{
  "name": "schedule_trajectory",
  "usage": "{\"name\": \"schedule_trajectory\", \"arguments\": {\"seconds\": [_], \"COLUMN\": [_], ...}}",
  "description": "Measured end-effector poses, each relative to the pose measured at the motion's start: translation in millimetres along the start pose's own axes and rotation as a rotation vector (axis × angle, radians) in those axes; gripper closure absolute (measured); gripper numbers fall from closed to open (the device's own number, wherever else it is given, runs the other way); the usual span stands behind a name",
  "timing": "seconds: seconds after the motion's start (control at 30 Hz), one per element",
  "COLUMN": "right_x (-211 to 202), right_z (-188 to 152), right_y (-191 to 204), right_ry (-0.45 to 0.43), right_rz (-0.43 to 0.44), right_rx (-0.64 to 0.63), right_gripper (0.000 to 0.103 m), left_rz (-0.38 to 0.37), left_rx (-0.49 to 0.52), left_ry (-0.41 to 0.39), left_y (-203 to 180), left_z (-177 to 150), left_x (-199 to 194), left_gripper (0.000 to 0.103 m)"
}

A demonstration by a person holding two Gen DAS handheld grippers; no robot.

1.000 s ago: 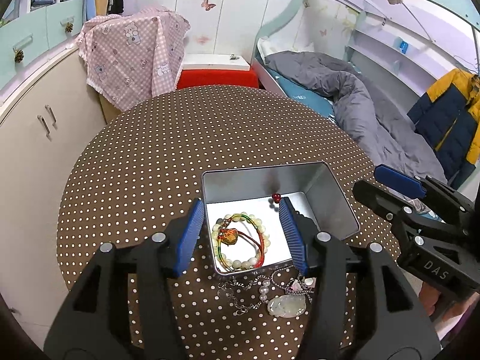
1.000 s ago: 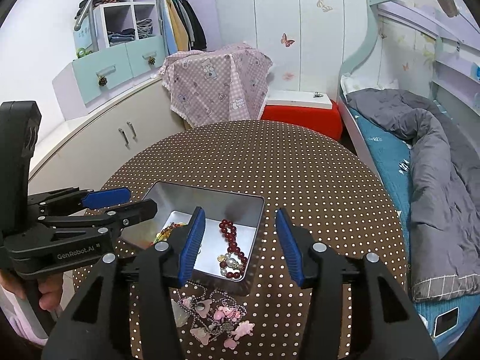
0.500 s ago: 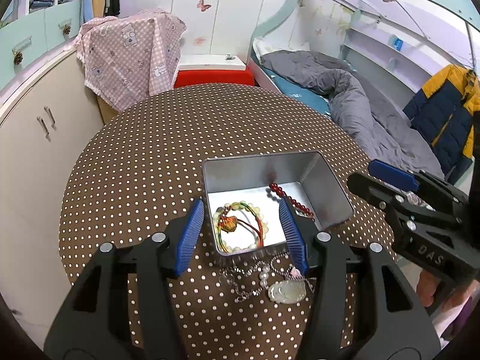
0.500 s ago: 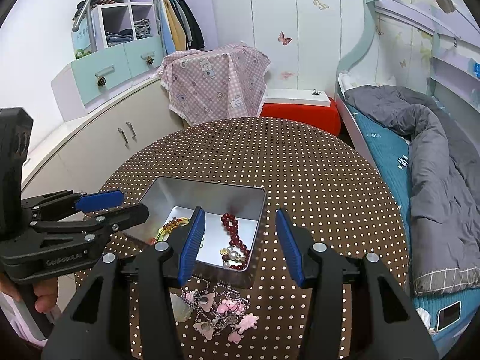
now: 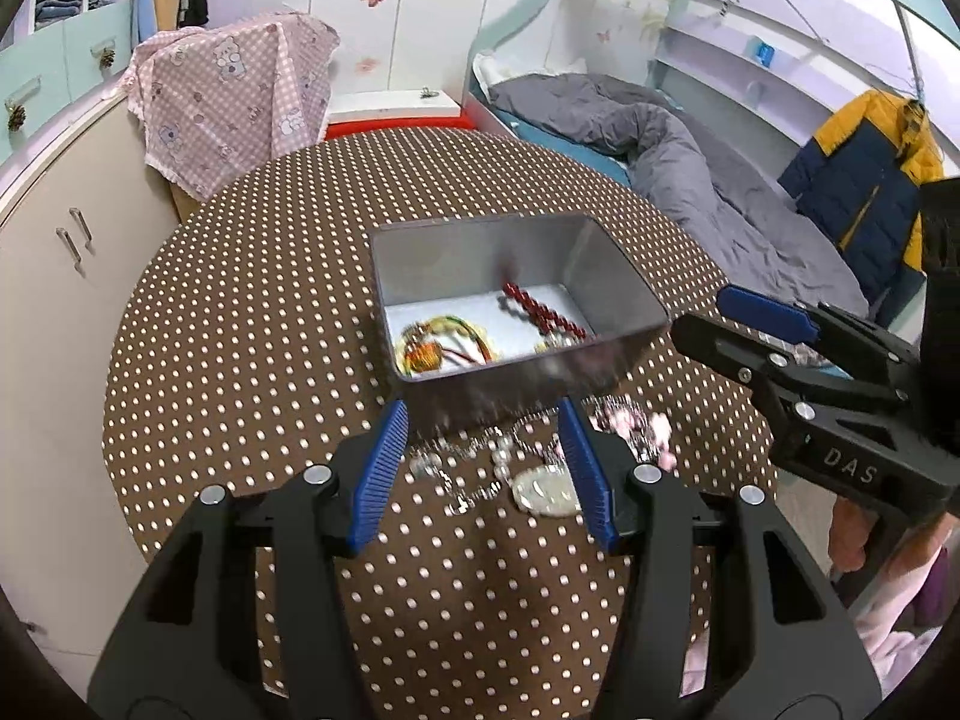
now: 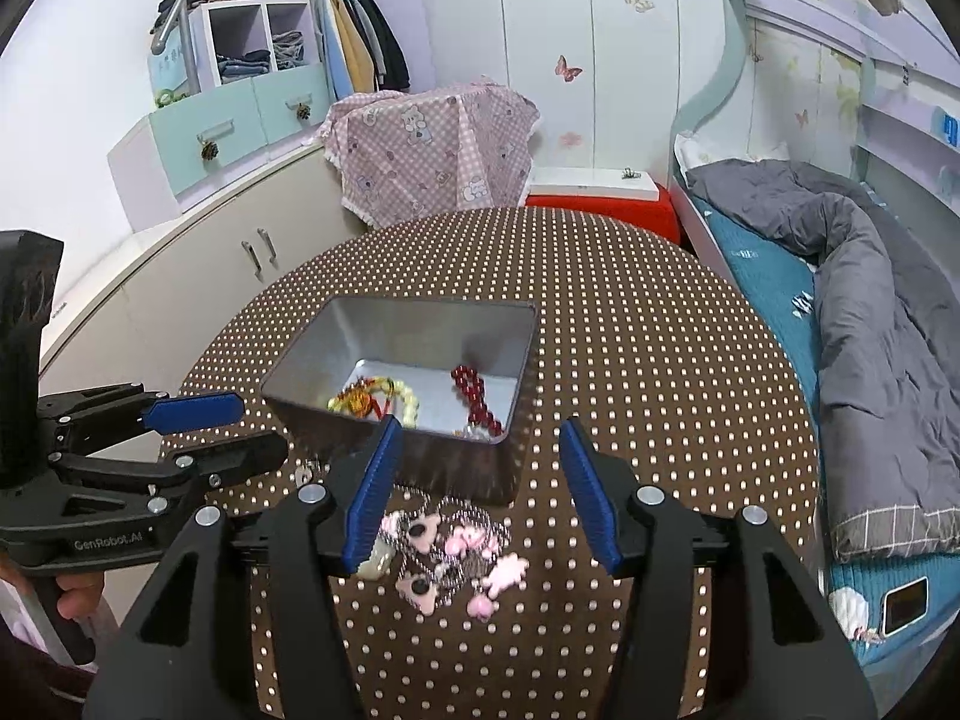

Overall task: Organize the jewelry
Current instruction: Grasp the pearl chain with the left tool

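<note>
Loose jewelry pile point(image 6: 456, 552) on table point(image 5: 240, 330), just near of metal tin point(image 5: 510, 300). Light, limp, prone to tangling; grasp at pendant point(image 5: 543, 489). Left gripper point(image 5: 483, 468) and right gripper point(image 6: 480, 486): wide open, empty.

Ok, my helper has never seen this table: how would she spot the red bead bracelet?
On the brown polka-dot table stands an open metal tin. The red bead bracelet lies inside it, on the right; its neighbour there is a pale bead bracelet with a gold charm.
</note>
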State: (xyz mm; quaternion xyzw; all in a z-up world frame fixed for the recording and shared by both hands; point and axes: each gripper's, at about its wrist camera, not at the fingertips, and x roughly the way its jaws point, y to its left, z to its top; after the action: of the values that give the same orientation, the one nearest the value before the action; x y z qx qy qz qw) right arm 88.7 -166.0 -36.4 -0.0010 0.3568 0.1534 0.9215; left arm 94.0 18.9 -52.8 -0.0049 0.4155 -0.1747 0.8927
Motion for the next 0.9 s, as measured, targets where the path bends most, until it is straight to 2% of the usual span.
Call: {"name": "schedule_trajectory", "arguments": {"seconds": [0.27,0.33,0.4,0.67,0.9], "right_x": [8.3,9.8,11.6,16.5,15.9], "right_z": [-15.8,-18.5,-21.1,-31.0,-36.2], "right_y": [-2.8,-3.8,-5.2,-6.5,-2.8], "right_ry": [0.049,0.057,0.068,0.098,0.106], "right_rz": [0.008,0.01,0.01,0.014,0.029], "right_rx": [0.026,0.034,0.042,0.052,0.037], "right_gripper": [0.051,0.051,0.051,0.051,0.051], "left_rz": [-0.034,-0.038,-0.044,-0.004,0.068], "left_rx": [0.032,0.03,0.033,0.024,0.048], "left_ry": [0.056,0.076,0.1,0.139,0.143], "left_y": [-7.8,-9.1,-10.8,-13.0,-13.6], "left_z": [-14.8,-17.0,-18.4,-16.0,-19.0], "left_x": [17.9,25.4,34.4,60.3,62.3], "left_gripper": [0.051,0.062,0.068,0.077,0.093]}}
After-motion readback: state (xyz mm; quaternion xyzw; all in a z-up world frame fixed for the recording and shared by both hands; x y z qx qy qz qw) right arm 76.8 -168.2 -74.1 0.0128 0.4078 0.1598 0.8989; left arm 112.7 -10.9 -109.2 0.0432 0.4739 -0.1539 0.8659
